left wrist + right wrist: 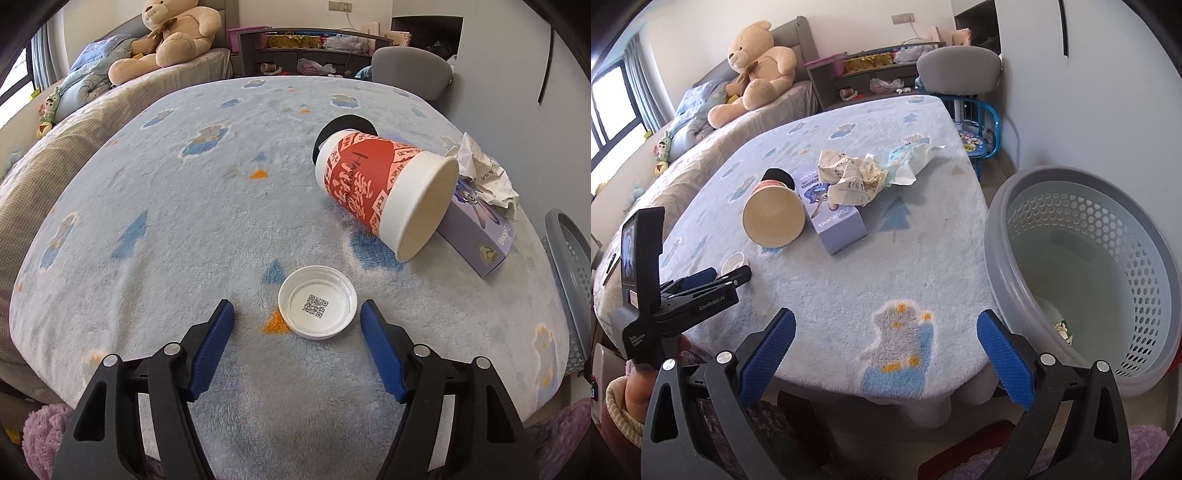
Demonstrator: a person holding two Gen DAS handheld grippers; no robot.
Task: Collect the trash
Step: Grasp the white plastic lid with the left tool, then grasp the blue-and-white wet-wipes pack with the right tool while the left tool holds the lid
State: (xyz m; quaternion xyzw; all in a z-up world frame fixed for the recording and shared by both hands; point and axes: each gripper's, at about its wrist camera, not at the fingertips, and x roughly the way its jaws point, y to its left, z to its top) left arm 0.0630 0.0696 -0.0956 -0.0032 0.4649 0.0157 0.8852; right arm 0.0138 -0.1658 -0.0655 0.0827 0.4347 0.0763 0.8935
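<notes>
A white plastic lid (pixel 317 308) with a QR code inside lies rim-up on the blue fleece table cover (pixel 177 229). My left gripper (pixel 296 308) is open, its blue pads on either side of the lid and not touching it; the lid sits nearer the right pad. Behind it a red paper cup (pixel 369 181) lies on its side against a purple box (pixel 476 240) with crumpled paper (pixel 484 173) on top. My right gripper (pixel 886 317) is open with nothing between its fingers, over the table's near edge beside the grey basket (pixel 1001 266). The right wrist view also shows the left gripper (pixel 733 275) at the lid (pixel 735 262).
A black lid (pixel 347 123) lies behind the cup. A blue-and-white wrapper (pixel 912 158) lies past the crumpled paper (pixel 849 177). The basket holds a small item at its bottom (pixel 1060 325). A bed with a teddy bear (pixel 757 70) is at the left, and chairs (pixel 960 70) stand behind.
</notes>
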